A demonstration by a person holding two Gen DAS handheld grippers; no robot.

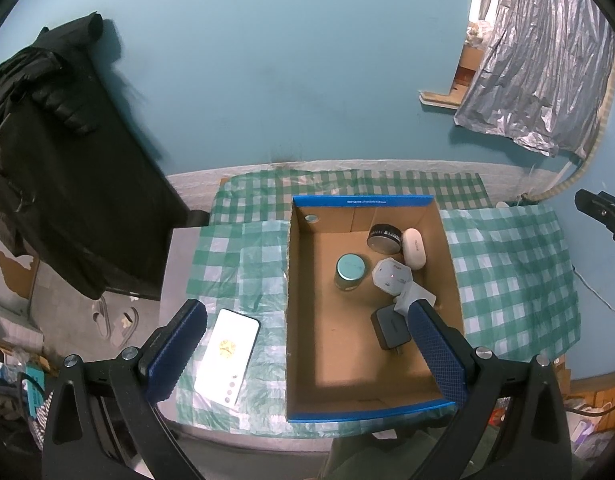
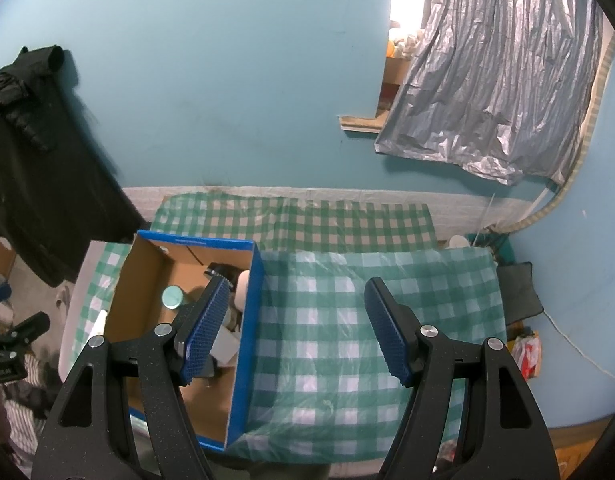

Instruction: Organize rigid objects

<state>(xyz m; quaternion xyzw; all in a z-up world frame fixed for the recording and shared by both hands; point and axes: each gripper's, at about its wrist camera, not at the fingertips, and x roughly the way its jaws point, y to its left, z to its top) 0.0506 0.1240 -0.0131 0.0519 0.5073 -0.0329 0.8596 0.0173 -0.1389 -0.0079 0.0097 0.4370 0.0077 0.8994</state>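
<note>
1. The left gripper [image 1: 307, 344] hangs over the cardboard box [image 1: 299, 308] with its jaws spread and nothing between them. The right gripper [image 2: 295, 330] hangs with jaws likewise spread and empty, over the box's right wall and the checked tablecloth [image 2: 347, 320].
2. The jar [image 1: 349, 272], round tin [image 1: 383, 237], white case [image 1: 413, 248], white adapter [image 1: 391, 278] and dark charger [image 1: 389, 328] already lie in the box; the phone [image 1: 227, 356] lies outside, just left of it on the cloth.
3. Risk: the phone is flat and thin. Pads may slide off its edges or pinch the loose plastic cover.
4. Risk: a lowered finger may catch the box wall and shift the box.
</note>
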